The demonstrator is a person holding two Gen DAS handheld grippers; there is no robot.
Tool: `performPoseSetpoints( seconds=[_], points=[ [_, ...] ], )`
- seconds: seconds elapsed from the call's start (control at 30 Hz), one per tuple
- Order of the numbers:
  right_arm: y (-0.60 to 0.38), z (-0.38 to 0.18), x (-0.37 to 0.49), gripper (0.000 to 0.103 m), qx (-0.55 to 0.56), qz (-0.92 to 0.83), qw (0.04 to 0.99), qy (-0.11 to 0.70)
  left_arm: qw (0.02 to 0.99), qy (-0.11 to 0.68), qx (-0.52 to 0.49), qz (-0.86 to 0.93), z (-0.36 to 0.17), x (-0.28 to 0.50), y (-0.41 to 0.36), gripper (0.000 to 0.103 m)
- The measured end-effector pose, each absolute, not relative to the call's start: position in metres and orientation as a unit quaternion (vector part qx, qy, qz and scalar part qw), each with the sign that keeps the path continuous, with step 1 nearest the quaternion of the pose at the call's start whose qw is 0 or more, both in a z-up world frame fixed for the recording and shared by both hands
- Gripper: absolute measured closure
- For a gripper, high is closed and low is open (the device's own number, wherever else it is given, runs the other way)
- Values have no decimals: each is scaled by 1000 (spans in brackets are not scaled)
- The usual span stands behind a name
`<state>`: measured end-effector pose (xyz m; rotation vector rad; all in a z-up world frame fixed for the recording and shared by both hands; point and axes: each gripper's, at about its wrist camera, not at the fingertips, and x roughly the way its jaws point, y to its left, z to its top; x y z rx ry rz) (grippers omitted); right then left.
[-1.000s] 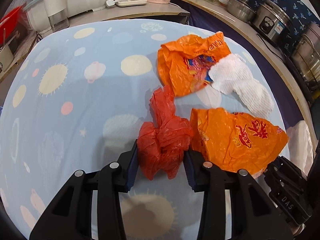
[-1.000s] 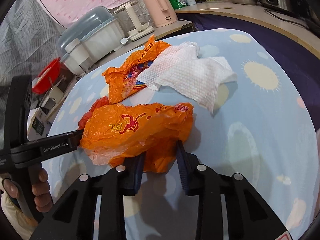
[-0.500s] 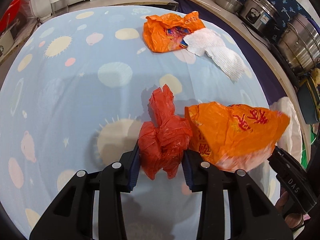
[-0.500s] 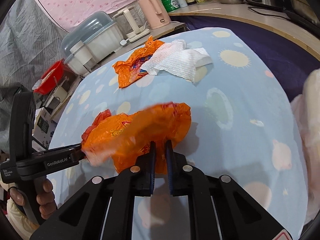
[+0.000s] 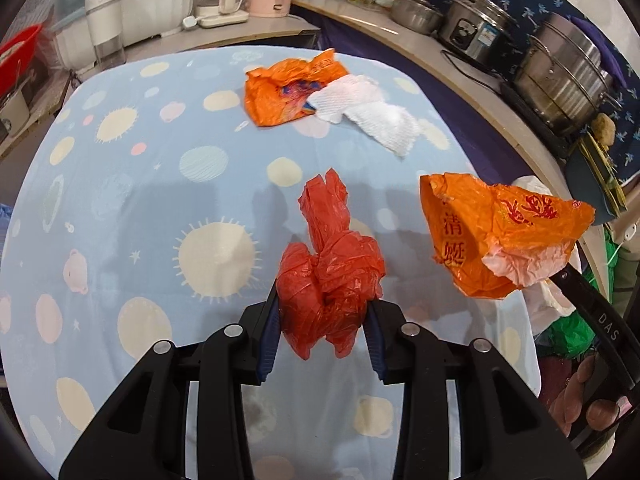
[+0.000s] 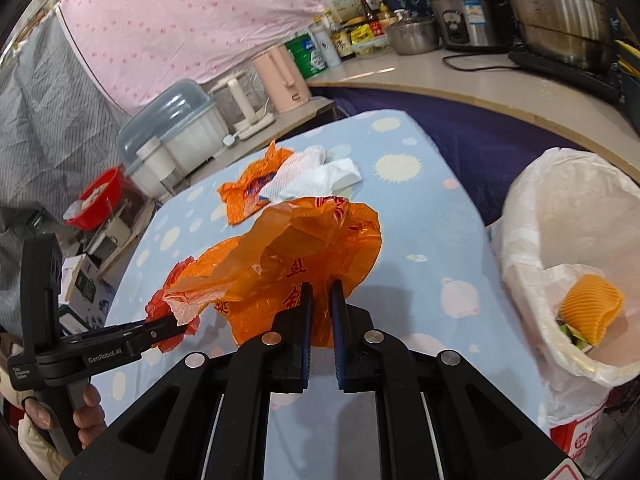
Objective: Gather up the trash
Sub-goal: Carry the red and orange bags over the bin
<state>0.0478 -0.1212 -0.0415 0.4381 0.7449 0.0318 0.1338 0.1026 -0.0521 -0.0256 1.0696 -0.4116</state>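
Orange plastic fills the middle of the right wrist view: the right gripper (image 6: 320,300) is clenched on an orange bag (image 6: 296,256), its jaws having just been closing with a fold of the bag between them, and the bag hangs clear of the table (image 6: 432,240). The left gripper (image 5: 322,320) grasps a crumpled red bag (image 5: 330,276), which bulges between the blue pads, also off the cloth.

Taking the lined bin (image 6: 568,240) as the landmark: it stands just off the table's edge, to the right of the orange bag, and already holds an orange ridged scrap (image 6: 592,312) and some darker waste. Both held bags are near it but neither is over its mouth yet, the orange one being the closer. Farther from the bin, toward the far end of the table, a second orange bag (image 5: 288,92) lies flat with a white paper towel (image 5: 368,116) partly overlapping it; neither is touched.

So I judge the task partway along: some trash is binned, two pieces are in hand and two are left on the table.

A pale blue cloth printed with suns and dots covers the table. Beyond it a counter curves around, carrying steel pots (image 5: 568,80), a rice cooker (image 5: 476,32), bottles and packets, a pink kettle (image 6: 280,76) and a lidded dish rack (image 6: 176,128). A pink dotted sheet (image 6: 200,12) hangs behind.
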Motion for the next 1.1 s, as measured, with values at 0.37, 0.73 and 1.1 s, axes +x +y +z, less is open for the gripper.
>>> performPoseSetpoints(
  seconds=[0.37,0.73,1.1],
  points=[
    [-184,-23,-5,93,244,-46,915,317,841,478,19,-253,-22,106,35,68],
    [-258,-23,-64,93,285,-134,906,283,826,457,64,-323,-5,76,-59,68],
    [-321,-29,-101,93,304,-215,890,262,804,448,95,-378,-2,56,-148,68]
  ],
)
